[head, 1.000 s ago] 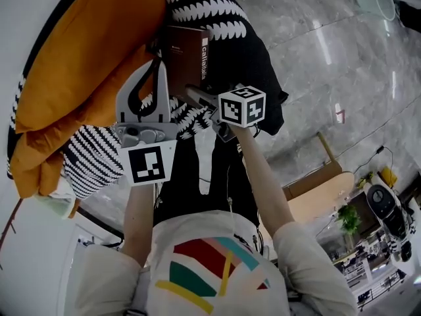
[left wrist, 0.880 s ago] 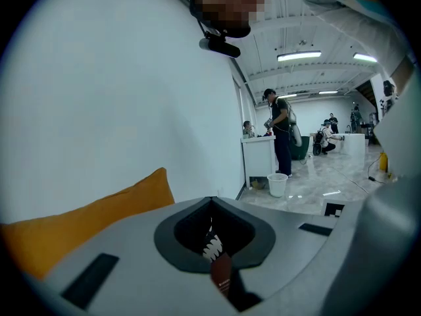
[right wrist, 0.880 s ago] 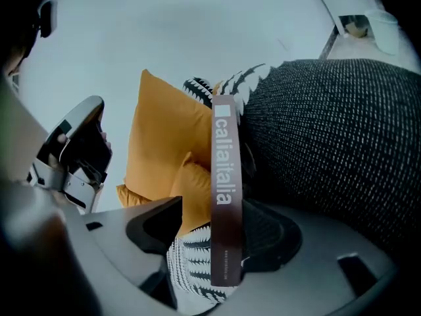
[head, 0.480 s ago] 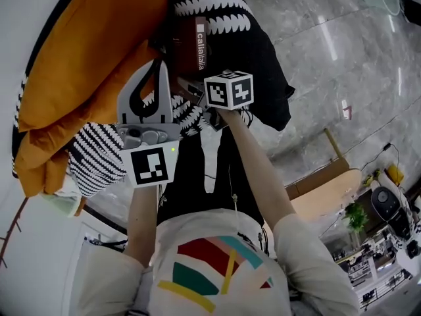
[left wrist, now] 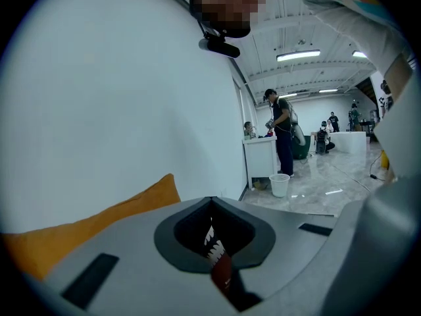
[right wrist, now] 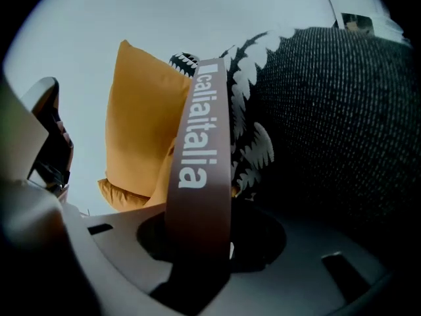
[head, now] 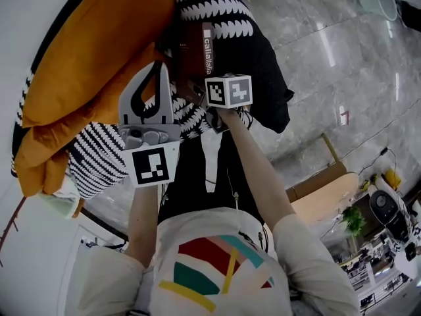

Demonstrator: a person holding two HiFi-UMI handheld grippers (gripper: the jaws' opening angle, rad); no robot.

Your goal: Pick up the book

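Left claw (head: 160,66): clenched on nothing, tips together, poised over the lower right edge of the orange cushion (head: 85,64); right claw (right wrist: 197,242): just right of that cushion's edge; its jaws have just been closing and now clamp the book (right wrist: 200,143) at the near end of its spine (brown cover, white lettering running along the spine); book stands on edge, just beside the orange cushion's right side; black-and-white patterned cushion (head: 212,8) touches the book on the side away from the orange cushion; dark knitted upholstery (right wrist: 342,124) lies further right of the orange cushion; grey marble floor (head: 342,64) lies beyond, well apart from the orange cushion; pale bucket (head: 376,0) stands on that floor, farthest from the orange cushion.
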